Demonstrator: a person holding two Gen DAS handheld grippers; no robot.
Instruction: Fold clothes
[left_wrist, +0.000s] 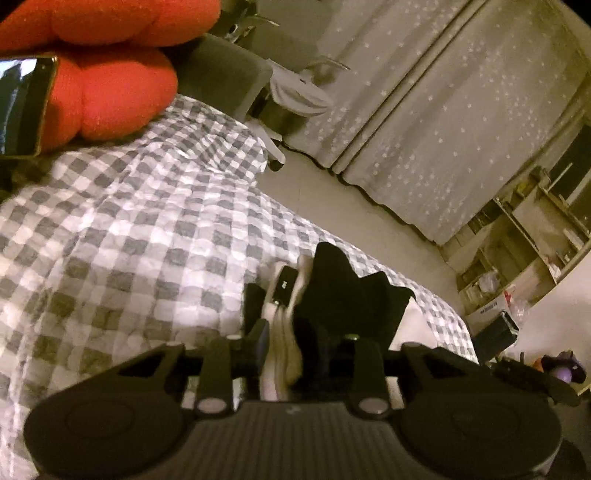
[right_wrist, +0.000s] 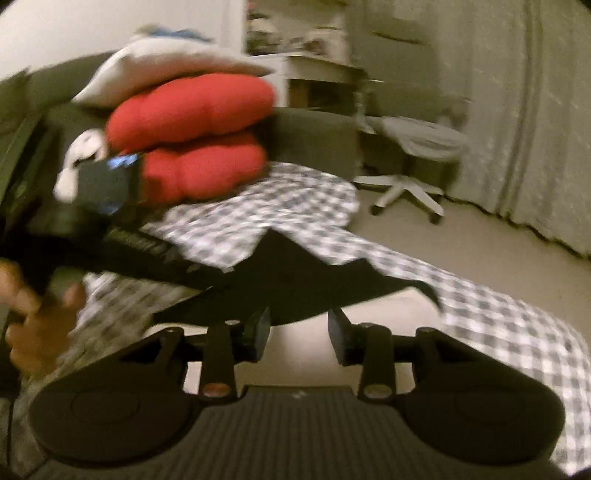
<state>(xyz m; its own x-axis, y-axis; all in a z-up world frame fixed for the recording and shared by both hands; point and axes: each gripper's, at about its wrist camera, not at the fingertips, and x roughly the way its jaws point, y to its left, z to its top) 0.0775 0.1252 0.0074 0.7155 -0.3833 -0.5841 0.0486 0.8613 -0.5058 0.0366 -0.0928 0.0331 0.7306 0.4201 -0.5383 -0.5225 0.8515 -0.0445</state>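
Observation:
In the left wrist view my left gripper (left_wrist: 306, 336) is shut on a bunched black garment (left_wrist: 351, 291). A white layer with a small dark label (left_wrist: 284, 288) is squeezed in beside it, and the cloth fills the gap between the fingers. It is held above the grey-and-white checked bed cover (left_wrist: 122, 236). In the blurred right wrist view the same black garment (right_wrist: 291, 273) stretches across just beyond my right gripper (right_wrist: 299, 332). That gripper is open, and only a pale surface shows between its fingers. A hand (right_wrist: 33, 317) holds the other gripper at the left edge.
A red cushion (right_wrist: 192, 136) lies at the head of the bed with a pale pillow (right_wrist: 162, 62) on top and a dark phone (left_wrist: 22, 107) leaning against it. A white swivel chair (right_wrist: 410, 184), starred curtains (left_wrist: 443, 110) and cluttered shelves (left_wrist: 524, 236) stand past the bed's edge.

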